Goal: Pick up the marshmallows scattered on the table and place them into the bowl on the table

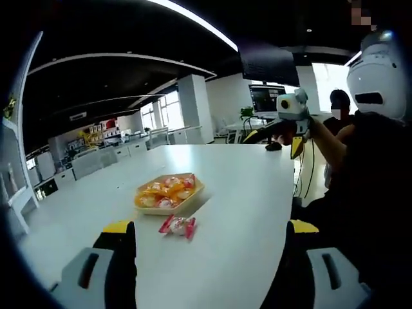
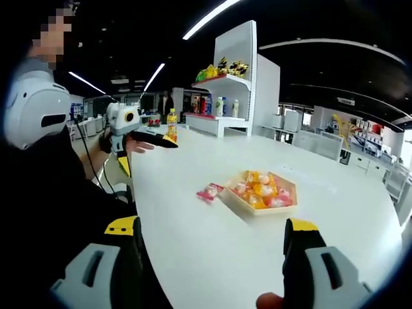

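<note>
White and glossy, the tabletop (image 1: 232, 193) carries a shallow tan bowl (image 1: 168, 195) heaped with wrapped marshmallows in orange, pink and white. In the left gripper view, 1 loose marshmallow (image 1: 177, 225) in a red and white wrapper lies on the tabletop just beside the bowl's near edge, apart from the rim. The left claw (image 1: 212, 257) rises from the bottom of that view with its 2 yellow-tipped black jaws spread wide and nothing between them; the loose marshmallow sits ahead of them, nearer the left jaw. In the right gripper view the same bowl (image 2: 261, 192) sits out on the tabletop (image 2: 206, 244), and the loose marshmallow (image 2: 209, 192) lies just to its left, close to the tabletop's edge. The right claw (image 2: 215, 248) also stands open and empty, its jaws well apart, with the bowl ahead between them and closer to the right jaw. A fingertip (image 2: 269, 300) shows at the bottom of this view. Each claw appears in the other's view, held up in the air off the tabletop's edge in the person's hand: the right claw (image 1: 293, 132) with its yellow-tipped jaws pointing downward, the left claw (image 2: 151, 138) reaching over the tabletop's rim. The person wears dark clothing and a white headset (image 2: 38, 109). A white shelf unit (image 2: 235, 71) with bottles and toys stands beyond the tabletop.
</note>
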